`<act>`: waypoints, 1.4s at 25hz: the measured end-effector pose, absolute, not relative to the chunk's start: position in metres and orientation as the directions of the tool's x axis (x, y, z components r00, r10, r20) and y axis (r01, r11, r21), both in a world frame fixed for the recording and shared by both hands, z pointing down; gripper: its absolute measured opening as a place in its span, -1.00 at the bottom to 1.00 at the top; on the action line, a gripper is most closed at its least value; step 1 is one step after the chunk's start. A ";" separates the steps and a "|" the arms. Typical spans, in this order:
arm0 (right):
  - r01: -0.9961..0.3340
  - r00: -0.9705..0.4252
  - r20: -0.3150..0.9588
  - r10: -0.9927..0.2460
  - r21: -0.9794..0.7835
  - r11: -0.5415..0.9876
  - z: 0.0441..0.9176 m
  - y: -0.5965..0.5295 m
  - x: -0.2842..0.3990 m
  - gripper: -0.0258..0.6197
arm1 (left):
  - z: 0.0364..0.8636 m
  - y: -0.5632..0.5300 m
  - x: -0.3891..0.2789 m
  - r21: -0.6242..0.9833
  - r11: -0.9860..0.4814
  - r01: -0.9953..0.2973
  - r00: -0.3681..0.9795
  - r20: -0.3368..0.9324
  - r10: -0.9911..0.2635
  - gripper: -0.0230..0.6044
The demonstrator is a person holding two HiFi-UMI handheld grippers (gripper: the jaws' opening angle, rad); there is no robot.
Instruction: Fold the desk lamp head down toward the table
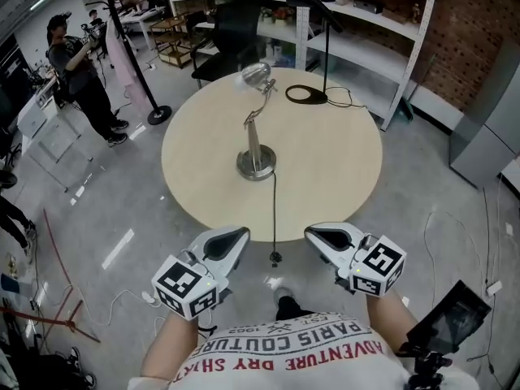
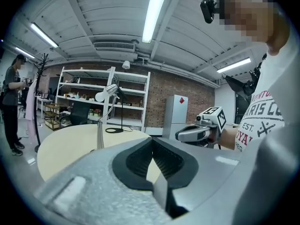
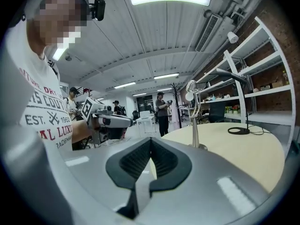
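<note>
Approach stage: left gripper (image 1: pixel 237 236) and right gripper (image 1: pixel 318 236), fingers pressed together, empty, short of round beige surface (image 1: pixel 325 169). Next, likely: reach upright silver desk lamp (image 1: pixel 256 140), open fingers at its head.

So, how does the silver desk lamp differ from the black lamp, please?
The silver desk lamp stands at the middle of the table on a solid base; the black lamp stands at its far edge on an open ring. The silver one's head is rounded, the black one's a flat bar. Both stand upright.
</note>
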State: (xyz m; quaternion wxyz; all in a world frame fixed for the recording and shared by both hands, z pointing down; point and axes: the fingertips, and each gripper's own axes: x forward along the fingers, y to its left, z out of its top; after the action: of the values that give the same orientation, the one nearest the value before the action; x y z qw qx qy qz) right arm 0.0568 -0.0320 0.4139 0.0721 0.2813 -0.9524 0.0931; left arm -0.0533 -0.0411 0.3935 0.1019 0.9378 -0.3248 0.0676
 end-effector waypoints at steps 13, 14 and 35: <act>-0.476 -0.864 0.238 -0.444 -0.098 0.874 0.451 -0.180 0.067 -0.91 | 0.390 -0.170 -0.047 0.118 -0.697 -0.708 0.705 0.182 -0.685 -0.92; -0.470 -0.867 0.241 -0.436 -0.102 0.877 0.455 -0.187 0.063 -0.91 | 0.391 -0.172 -0.049 0.110 -0.690 -0.716 0.696 0.187 -0.693 -0.92; -0.559 -0.781 0.347 -0.520 -0.017 0.829 0.528 -0.327 -0.011 -0.40 | 0.415 -0.241 -0.084 0.166 -0.680 -0.714 0.700 0.165 -0.695 -0.79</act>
State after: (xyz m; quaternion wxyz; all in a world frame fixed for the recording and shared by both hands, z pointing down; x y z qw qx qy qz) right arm -0.0110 -0.3269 0.5276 0.1661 0.2864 -0.9417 0.0594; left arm -0.0839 -0.2415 0.4152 0.1095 0.9153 -0.3850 0.0443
